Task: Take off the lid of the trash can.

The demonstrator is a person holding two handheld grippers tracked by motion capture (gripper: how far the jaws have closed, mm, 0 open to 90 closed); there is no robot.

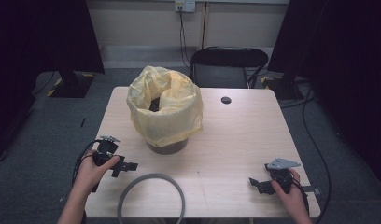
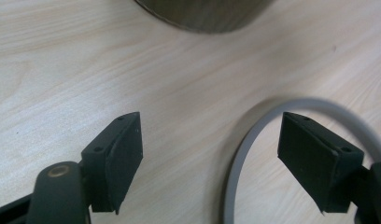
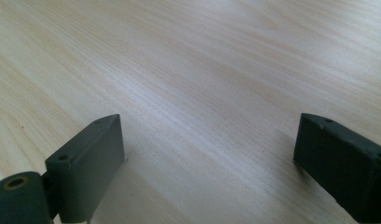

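A dark round bin lined with a yellow plastic bag [image 1: 164, 108] stands on the wooden table [image 1: 235, 135], left of centre. A thin grey ring [image 1: 151, 176] lies flat at the table's front edge. My left gripper [image 1: 128, 167] hovers low just left of the ring, held in a hand, pointing right. In the left gripper view its jaws stand wide open [image 2: 212, 140]; the grey ring's [image 2: 244, 144] arc runs beside the right jaw without being pressed, and the bin's base [image 2: 202, 14] is ahead. My right gripper [image 1: 255, 183] rests at the front right, open [image 3: 212, 140] over bare wood.
A black chair [image 1: 228, 67] stands behind the table. A small dark round hole [image 1: 226, 100] sits near the table's far edge. Cables trail over the grey floor on both sides. Dark stands flank the back corners.
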